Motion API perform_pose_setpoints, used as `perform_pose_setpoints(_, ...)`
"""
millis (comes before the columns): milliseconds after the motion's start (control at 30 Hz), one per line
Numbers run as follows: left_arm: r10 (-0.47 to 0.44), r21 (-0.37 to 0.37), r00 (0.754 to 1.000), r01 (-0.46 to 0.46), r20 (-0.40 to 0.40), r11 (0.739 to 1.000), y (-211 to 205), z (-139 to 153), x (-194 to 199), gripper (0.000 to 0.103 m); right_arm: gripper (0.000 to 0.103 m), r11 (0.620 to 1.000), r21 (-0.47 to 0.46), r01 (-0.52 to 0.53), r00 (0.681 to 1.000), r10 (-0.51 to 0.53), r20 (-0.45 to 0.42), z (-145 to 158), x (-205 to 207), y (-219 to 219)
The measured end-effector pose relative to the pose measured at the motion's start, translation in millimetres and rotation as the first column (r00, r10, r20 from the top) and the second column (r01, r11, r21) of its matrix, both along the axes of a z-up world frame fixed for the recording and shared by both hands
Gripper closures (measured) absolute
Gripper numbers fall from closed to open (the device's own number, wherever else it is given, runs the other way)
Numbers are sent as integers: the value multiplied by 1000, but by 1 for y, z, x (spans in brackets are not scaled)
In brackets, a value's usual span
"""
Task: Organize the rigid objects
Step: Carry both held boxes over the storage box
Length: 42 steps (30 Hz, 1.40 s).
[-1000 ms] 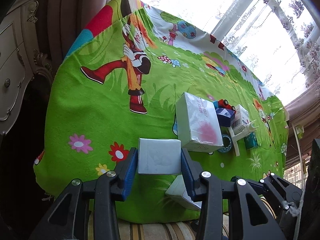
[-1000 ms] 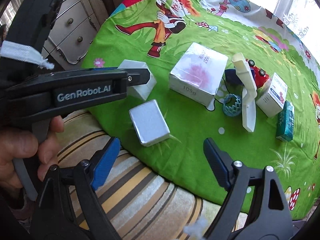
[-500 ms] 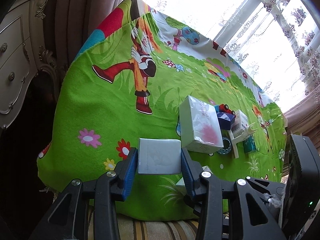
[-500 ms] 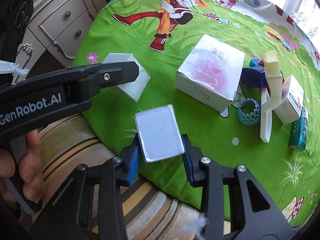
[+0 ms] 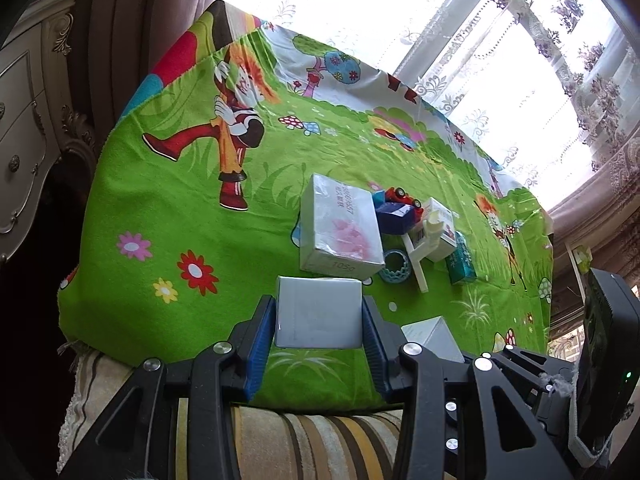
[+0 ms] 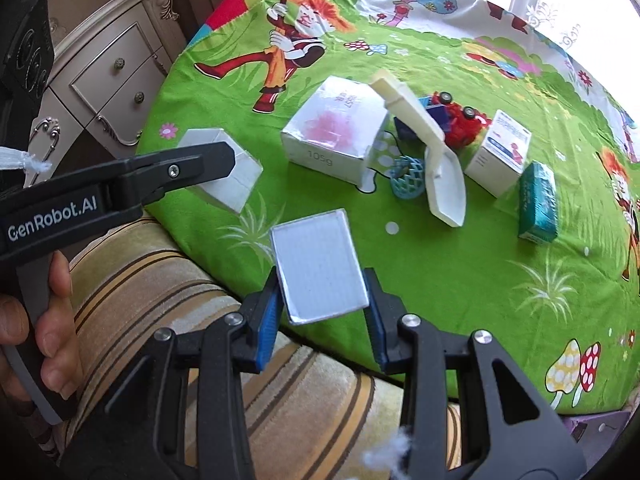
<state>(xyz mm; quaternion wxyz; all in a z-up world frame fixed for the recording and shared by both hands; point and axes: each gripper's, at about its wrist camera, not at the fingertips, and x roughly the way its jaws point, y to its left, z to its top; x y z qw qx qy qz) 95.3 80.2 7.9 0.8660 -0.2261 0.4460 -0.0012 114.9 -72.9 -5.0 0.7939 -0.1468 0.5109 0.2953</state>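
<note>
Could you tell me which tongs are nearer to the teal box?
Right. The right tongs hold a silver box with the teal box off to their right; the left tongs sit further left.

i read "genrobot.ai" in white on the black handle of the left gripper (image 6: 200, 172), and to its right "105g" on the near side of the large white box (image 6: 334, 134), whose top shows "857".
</note>
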Motion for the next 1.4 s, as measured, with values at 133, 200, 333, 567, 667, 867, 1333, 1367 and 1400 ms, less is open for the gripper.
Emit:
perform_pose_setpoints(133,-29,-2,1000,29,3,1000,-18,5,-3,60,61,999,16,36,999,-36,16,7,-4,-20)
perform_pose_setpoints(200,-49,-5,999,49,7,999,-29,8,-4,60,61,998,28,56,998,-56,22,10,-6,-30)
perform_pose_setpoints(333,-101,-7,995,101,13,995,-53,11,-7,60,61,995,52,89,995,-91,33,17,-11,-51)
perform_pose_setpoints(567,-181,-10,983,182,18,983,-93,16,-8,60,61,983,89,162,985,-166,37,26,-19,-98)
perform_pose_setpoints(667,-213,-10,977,214,16,977,-110,16,-8,60,61,975,102,198,978,-204,43,31,-23,-122)
perform_pose_setpoints(867,-287,-8,958,287,18,958,-147,19,-7,60,61,949,130,288,954,-296,52,39,-31,-174)
perform_pose_setpoints(1333,-498,11,867,498,11,867,-259,27,-10,60,61,837,149,526,840,-539,61,45,-55,-315)
perform_pose_setpoints(1367,-512,14,859,512,10,859,-267,28,-11,60,61,828,149,541,831,-553,61,45,-57,-325)
perform_pose_setpoints(1400,-526,14,851,526,9,851,-275,28,-12,60,61,819,149,554,821,-567,61,44,-59,-334)
